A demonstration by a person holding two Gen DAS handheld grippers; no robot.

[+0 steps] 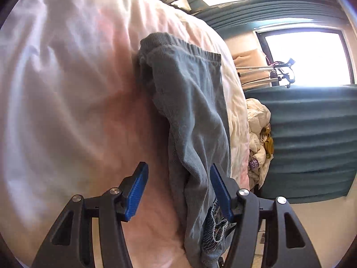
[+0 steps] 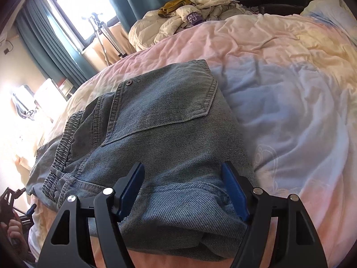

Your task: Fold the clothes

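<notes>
The right gripper [image 2: 181, 192] hangs low over the near end of the jeans [image 2: 156, 134], its blue pads spread wide with a thick roll of folded denim lying between them. The pads seem to stand clear of the cloth on both sides, though the fold bulges close to the right-hand pad and I cannot rule out a light touch there. It grips nothing.

The left gripper [image 1: 178, 192] is likewise released, jaws wide. A hanging edge of the same jeans [image 1: 189, 122] lies against its right-hand pad, while the left-hand pad is over bare bedding.

The jeans lie partly folded on the pastel quilt [image 2: 290, 111] of the bed, back pocket [image 2: 169, 102] up and elastic waistband [image 2: 64, 138] toward the window side. Farther back, a crumpled heap of pale laundry [image 2: 189, 20] sits at the far edge.

The denim looks soft, washed and fairly heavy, so it should hold a fold but sag if lifted by one corner. I judge that the stitched hems and the waistband give the firmest hold.
</notes>
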